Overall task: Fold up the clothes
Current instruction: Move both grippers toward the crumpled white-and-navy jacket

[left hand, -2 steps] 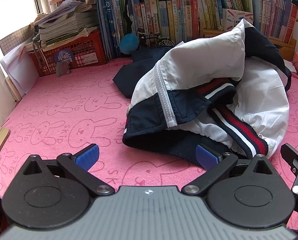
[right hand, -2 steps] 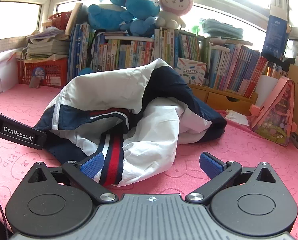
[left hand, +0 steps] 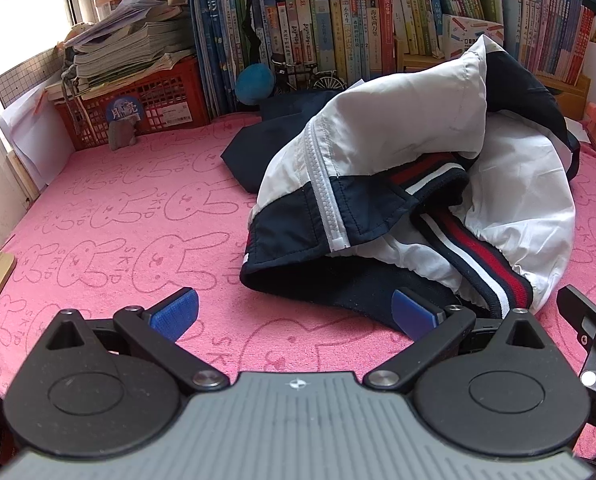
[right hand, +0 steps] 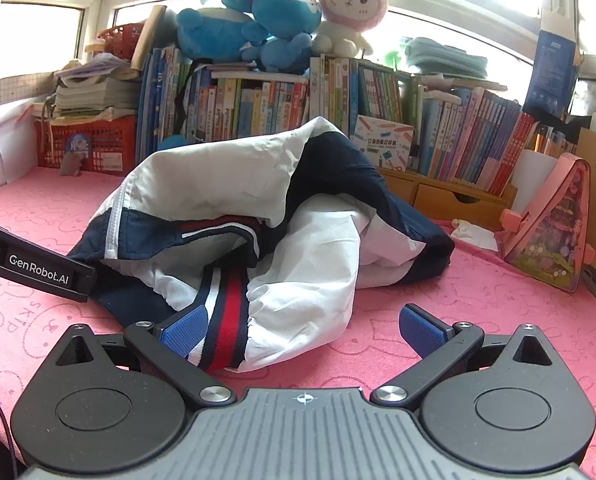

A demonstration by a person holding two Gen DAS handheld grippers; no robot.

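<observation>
A white and navy jacket (left hand: 398, 152) with a red-striped hem lies crumpled on the pink rabbit-print cloth (left hand: 118, 232). It also shows in the right wrist view (right hand: 258, 200). My left gripper (left hand: 294, 314) is open and empty, just in front of the jacket's dark lower edge. My right gripper (right hand: 304, 330) is open, with the striped hem (right hand: 226, 320) lying between its fingers near the left pad. The right gripper's body (left hand: 590, 332) shows at the right edge of the left wrist view.
A row of books (right hand: 258, 108) lines the back, with plush toys (right hand: 258, 12) on top. A red crate (left hand: 138, 104) holding paper stacks stands at the back left. A pink bag (right hand: 554, 232) and wooden drawers (right hand: 450, 196) stand at the right.
</observation>
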